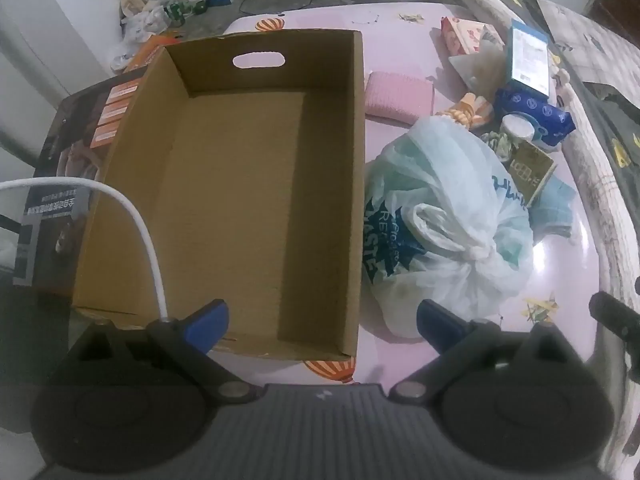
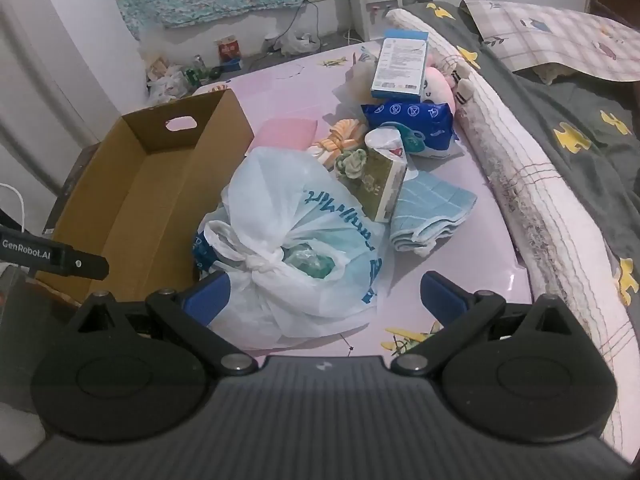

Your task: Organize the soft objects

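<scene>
1. Your left gripper (image 1: 322, 322) hangs wide apart, holding nothing, over the empty brown cardboard box (image 1: 240, 184) at the pink table's (image 1: 560, 280) left edge.
2. Your right gripper (image 2: 324, 294) gapes unloaded above the knotted white plastic bag (image 2: 296, 240), blue lettering unreadable.
3. "GenRobot.AI" marks the black bar (image 2: 52, 258).

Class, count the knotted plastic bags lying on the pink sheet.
1. The white knotted plastic bag with blue print lies on the pink sheet right beside the open brown cardboard box. The clutter behind could hide another.
</scene>
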Demonstrator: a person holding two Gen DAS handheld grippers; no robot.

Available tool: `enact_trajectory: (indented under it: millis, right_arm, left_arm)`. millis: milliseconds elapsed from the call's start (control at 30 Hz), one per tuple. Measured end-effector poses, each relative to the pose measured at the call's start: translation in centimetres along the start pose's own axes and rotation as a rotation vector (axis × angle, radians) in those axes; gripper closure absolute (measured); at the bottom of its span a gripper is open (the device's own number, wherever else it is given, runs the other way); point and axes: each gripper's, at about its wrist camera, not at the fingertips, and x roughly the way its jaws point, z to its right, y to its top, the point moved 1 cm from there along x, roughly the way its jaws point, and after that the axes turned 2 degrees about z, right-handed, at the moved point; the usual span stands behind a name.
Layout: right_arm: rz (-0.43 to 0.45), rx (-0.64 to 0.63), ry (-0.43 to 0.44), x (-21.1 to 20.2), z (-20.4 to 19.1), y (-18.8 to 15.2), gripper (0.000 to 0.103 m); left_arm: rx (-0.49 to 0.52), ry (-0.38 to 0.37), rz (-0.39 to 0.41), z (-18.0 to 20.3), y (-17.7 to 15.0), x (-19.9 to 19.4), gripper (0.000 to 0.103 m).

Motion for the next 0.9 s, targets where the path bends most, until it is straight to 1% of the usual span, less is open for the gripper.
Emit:
enact_trajectory:
  millis: [600, 767, 900]
  right_arm:
    - [-0.013, -0.009, 0.006, 0.79, -0.04, 0.37, 0.001]
    - [-0.013, -0.009, 0.008, 0.79, -0.02, 0.35, 0.001]
    - [-0.016, -0.012, 0.008, 0.78, -0.07, 0.28, 0.001]
  left_arm:
    - [0.007, -0.002, -0.002, 0.21, 0.03, 0.01, 0.002]
    - [-0.017, -0.002, -0.006, -0.01, -0.33, -0.26, 0.002]
    - [-0.065, -0.006, -0.015, -0.36, -0.62, -0.4, 0.002]
